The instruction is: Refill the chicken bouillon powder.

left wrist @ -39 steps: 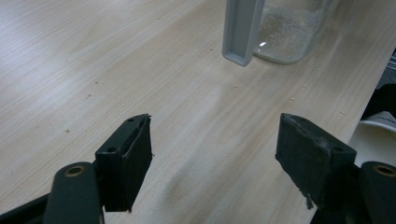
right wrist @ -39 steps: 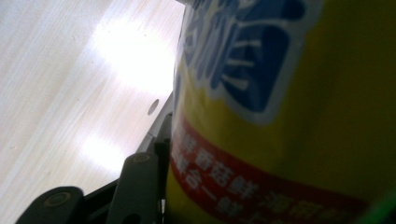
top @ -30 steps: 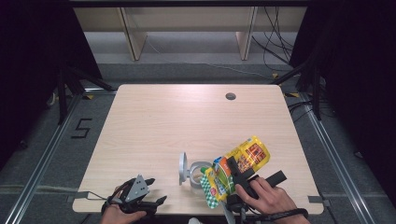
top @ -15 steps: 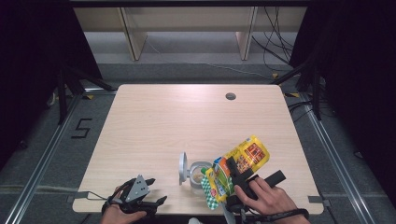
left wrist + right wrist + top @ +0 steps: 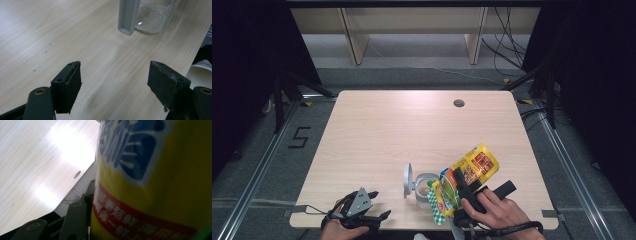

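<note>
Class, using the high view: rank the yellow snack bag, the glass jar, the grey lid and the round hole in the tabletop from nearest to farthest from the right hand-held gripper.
Measured from the right hand-held gripper:
1. Yellow snack bag: between its jaws, tilted over the jar.
2. Glass jar: just to its left.
3. Grey lid: standing on edge at the jar's far left side.
4. Round hole: far up the table, near its back edge.

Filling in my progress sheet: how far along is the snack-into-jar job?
Done: the glass jar stands open, its lid swung aside. In hand: the right hand-held gripper tilts the yellow snack bag over its mouth. Left: emptying the bag, closing the lid; the left hand-held gripper waits open.
</note>
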`<state>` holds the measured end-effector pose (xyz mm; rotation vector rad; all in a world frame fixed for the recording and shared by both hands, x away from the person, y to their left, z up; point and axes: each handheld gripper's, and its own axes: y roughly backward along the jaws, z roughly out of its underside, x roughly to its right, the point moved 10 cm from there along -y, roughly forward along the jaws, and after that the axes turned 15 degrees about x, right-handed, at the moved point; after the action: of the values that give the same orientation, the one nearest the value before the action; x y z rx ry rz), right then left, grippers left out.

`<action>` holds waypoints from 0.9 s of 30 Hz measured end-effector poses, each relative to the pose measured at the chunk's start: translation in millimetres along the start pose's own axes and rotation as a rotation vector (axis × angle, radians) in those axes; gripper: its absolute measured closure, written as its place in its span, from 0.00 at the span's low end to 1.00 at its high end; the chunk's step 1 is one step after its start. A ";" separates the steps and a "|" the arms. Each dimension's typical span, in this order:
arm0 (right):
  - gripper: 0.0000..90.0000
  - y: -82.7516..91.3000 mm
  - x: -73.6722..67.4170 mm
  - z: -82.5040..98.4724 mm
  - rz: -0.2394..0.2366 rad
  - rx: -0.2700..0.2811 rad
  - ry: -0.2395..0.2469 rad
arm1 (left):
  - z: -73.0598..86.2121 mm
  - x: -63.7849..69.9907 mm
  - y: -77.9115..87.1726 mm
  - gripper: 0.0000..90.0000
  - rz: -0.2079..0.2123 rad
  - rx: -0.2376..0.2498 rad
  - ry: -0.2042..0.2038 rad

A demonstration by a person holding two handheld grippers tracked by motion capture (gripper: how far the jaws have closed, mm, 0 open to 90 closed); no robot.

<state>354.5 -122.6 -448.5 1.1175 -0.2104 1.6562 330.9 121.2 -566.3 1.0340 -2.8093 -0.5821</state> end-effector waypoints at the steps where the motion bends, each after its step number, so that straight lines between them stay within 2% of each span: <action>1: 0.68 0.4 -0.5 0.1 -0.015 -0.004 0.000 | 0.0 0.0 -0.1 0.29 0.000 0.001 0.001; 2: 0.68 -0.3 -1.9 0.0 -0.010 0.001 -0.018 | 0.3 0.6 0.9 0.29 0.010 -0.008 0.003; 3: 0.68 -1.0 -0.5 -0.4 -0.010 0.006 0.001 | 0.4 0.5 1.0 0.29 0.010 -0.009 0.002; 5: 0.68 -1.3 -0.2 -0.1 -0.013 0.006 0.002 | 0.0 -0.2 0.0 0.29 -0.001 0.000 0.001; 6: 0.68 -2.0 -0.1 0.0 0.001 0.005 -0.002 | -0.3 0.4 -0.3 0.29 0.005 0.006 0.004; 8: 0.68 -1.9 0.2 0.1 -0.005 0.006 0.006 | -0.5 0.6 -0.3 0.29 0.005 0.009 0.004; 9: 0.68 -1.9 0.1 0.1 -0.007 0.007 0.008 | -1.4 1.8 -1.3 0.29 0.002 0.020 0.019; 11: 0.68 -1.4 0.4 0.6 -0.009 0.005 0.012 | -0.3 0.4 -0.1 0.29 0.005 0.005 0.003; 15: 0.68 0.6 -0.6 1.8 -0.013 -0.007 0.014 | 0.4 0.5 0.9 0.29 0.010 -0.009 0.002; 17: 0.68 1.4 0.5 1.7 -0.021 0.000 0.025 | 1.2 -1.1 1.3 0.29 0.006 -0.019 -0.011; 19: 0.68 1.6 0.4 2.2 -0.021 -0.002 0.031 | 0.4 0.5 0.8 0.29 0.010 -0.009 0.002; 21: 0.68 1.2 0.3 2.5 -0.015 0.000 0.029 | -0.1 -0.3 1.0 0.29 0.010 -0.007 -0.012; 22: 0.68 1.0 0.1 2.7 -0.017 0.001 0.028 | 0.6 -0.6 0.2 0.29 0.006 -0.006 -0.003; 23: 0.68 1.0 -0.2 2.9 -0.021 -0.004 0.029 | -0.7 1.7 -1.4 0.29 0.008 0.014 0.023; 24: 0.68 0.7 -0.7 3.1 -0.023 -0.005 0.020 | 0.6 -1.1 -0.5 0.29 0.003 -0.001 0.008; 25: 0.68 -0.1 -0.4 2.8 -0.020 0.001 0.023 | 0.0 -0.1 -1.0 0.29 0.005 0.009 0.019; 27: 0.68 0.4 -0.5 3.1 -0.023 -0.004 0.022 | -0.4 -1.5 -1.1 0.29 -0.002 0.016 0.017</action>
<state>355.9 -125.0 -447.0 1.0945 -0.1855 1.6465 332.8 121.3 -566.3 1.0399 -2.8035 -0.5497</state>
